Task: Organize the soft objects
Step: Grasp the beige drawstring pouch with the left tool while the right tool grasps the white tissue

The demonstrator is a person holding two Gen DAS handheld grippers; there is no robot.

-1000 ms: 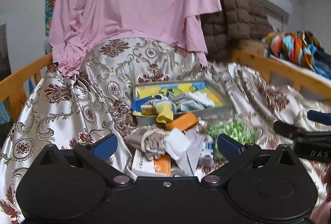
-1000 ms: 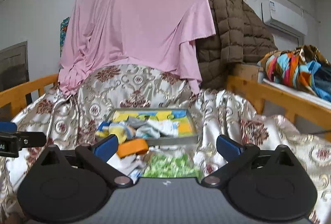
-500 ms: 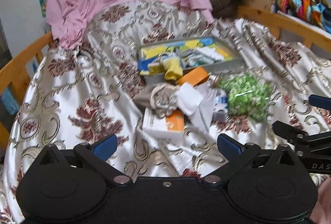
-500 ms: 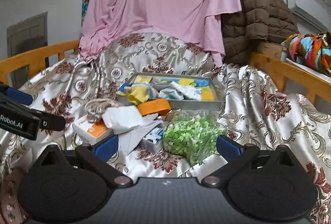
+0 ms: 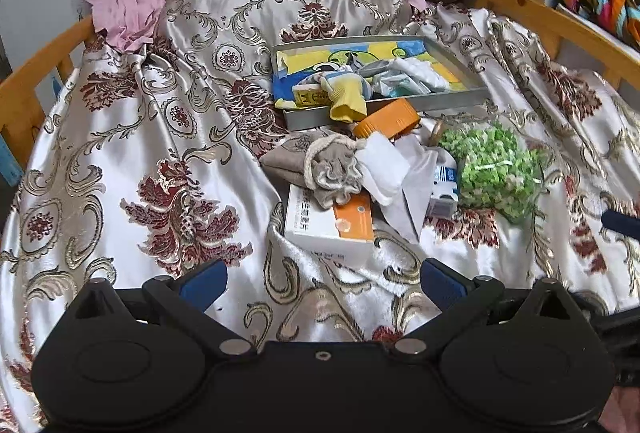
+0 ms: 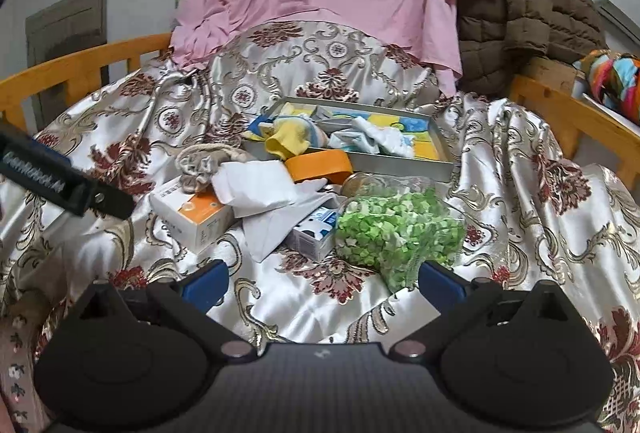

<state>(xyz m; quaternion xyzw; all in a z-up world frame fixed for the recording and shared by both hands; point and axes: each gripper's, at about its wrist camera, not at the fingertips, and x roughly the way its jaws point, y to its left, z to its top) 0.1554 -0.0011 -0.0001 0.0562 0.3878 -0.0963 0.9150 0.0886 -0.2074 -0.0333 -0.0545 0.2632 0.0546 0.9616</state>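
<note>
Both claws have dipped toward the bed since a second ago. Left claw (image 5: 322, 283) and right claw (image 6: 323, 283) gape wide, empty, above the satin bedspread (image 5: 120, 153). Beyond, a drawstring pouch (image 5: 320, 165) lies on a white-orange box (image 5: 328, 221), before the tin tray (image 5: 384, 105) holding socks (image 5: 344, 95).

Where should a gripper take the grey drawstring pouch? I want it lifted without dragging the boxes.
Pinch the drawstring pouch at its gathered, rope-cinched neck, coming from above: that bunched ruffle stands proud, while the body lies flat, partly over the white-and-orange box.

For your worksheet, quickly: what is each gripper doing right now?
Left gripper: open, holding nothing.
Right gripper: open, holding nothing.
</note>
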